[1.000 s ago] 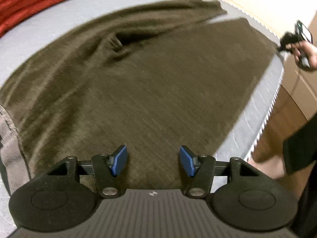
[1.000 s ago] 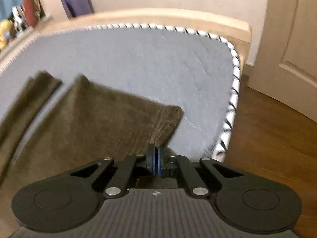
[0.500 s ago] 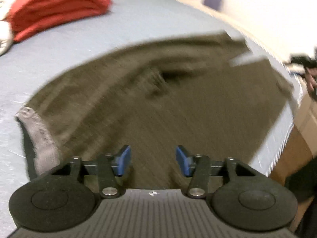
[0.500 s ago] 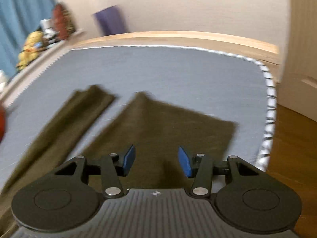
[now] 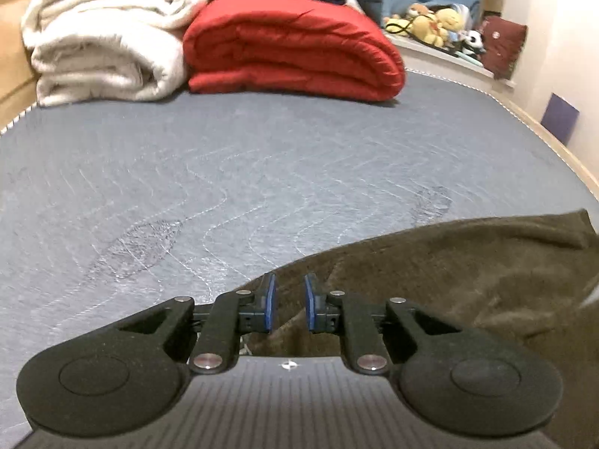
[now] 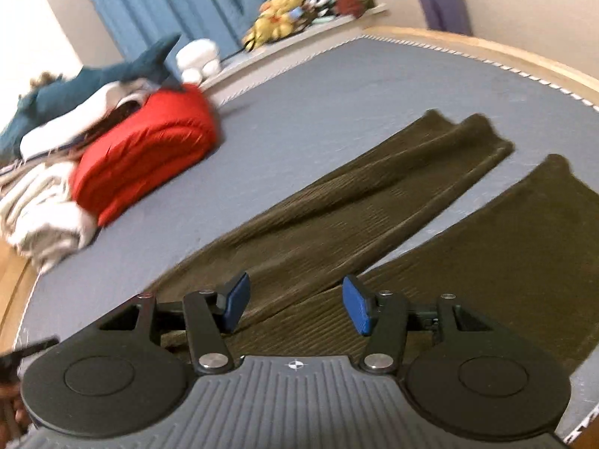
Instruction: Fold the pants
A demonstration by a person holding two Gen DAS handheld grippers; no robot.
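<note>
Pants (image 6: 374,209) flat on mattress (image 5: 262,172), legs apart.
Your left gripper (image 5: 287,307) narrow, maybe over fabric edge; right gripper (image 6: 295,305) wide, empty.

Left wrist cam sits low, close over the mattress (image 5: 262,172), looking fwd along its fingers across the bed toward the folded red blanket (image 5: 295,41) and white blanket (image 5: 105,37) at the far end; the pants (image 5: 468,269) edge fills its lower right, right under the left gripper (image 5: 287,307).

Right wrist cam is higher and tilted, looking down and diagonally over the pants (image 6: 337,224), both legs running off to upper right, w/ the right gripper (image 6: 295,305) above the fabric.

Shared betw. views: pants, grey mattress (image 6: 318,93), red blanket (image 6: 146,149), white blanket (image 6: 41,205), plush toys on the sill (image 5: 438,22) (image 6: 277,18), purple panel on the wall (image 5: 559,118) (image 6: 441,7).
</note>
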